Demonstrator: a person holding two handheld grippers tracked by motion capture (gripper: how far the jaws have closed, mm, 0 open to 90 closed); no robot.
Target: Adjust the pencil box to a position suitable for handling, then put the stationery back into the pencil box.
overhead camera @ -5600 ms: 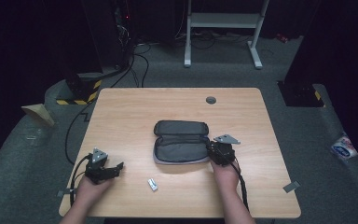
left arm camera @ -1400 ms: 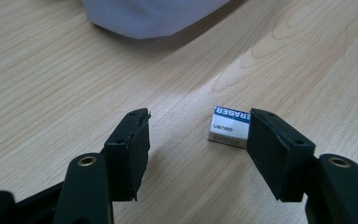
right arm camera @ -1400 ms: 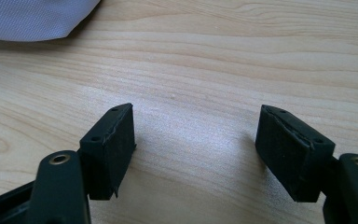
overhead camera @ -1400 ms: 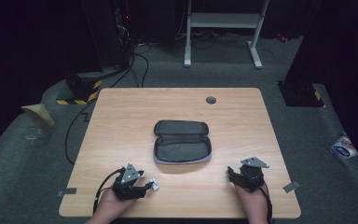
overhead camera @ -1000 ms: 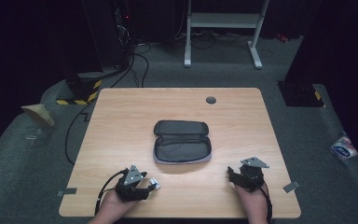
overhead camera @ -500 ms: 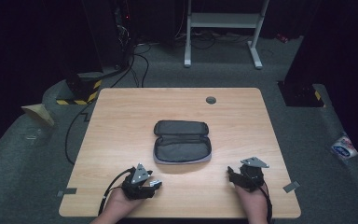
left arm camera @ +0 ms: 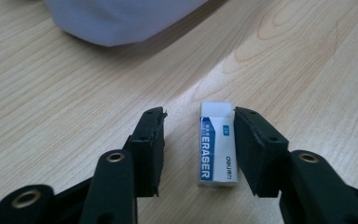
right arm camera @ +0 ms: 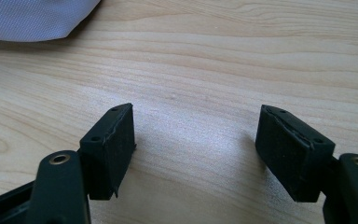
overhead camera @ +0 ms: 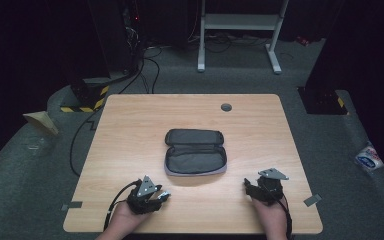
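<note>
Pale wood grain covers the table (overhead camera: 130,130), and two hands come in from the bottom of the high view, one hand-held gripper in each. The left hand (overhead camera: 122,220) sits at the lower left of the frame with the left gripper (overhead camera: 161,196) angled toward the right, low over the tabletop. The right hand (overhead camera: 270,215) sits at the lower right, and the right gripper (overhead camera: 247,186) points toward the upper left.

In the left gripper view the two black jaws stand apart with one eraser (left arm camera: 217,142) lying flat on the wood between them. The right-hand jaw in that frame is against or just beside the eraser's long edge, while a clear gap separates the other jaw from it, so the left gripper is spread around the eraser and not clamped on it. The eraser is white with a blue sleeve that reads "ERASER" and "deli".

In the right gripper view the jaws are spread wide over bare wood, released and holding nothing.

One dark grey pencil case (overhead camera: 195,151) lies unzipped at the centre of the high view, its lid folded back. Its pale grey fabric edge shows at the top left of both gripper views.
</note>
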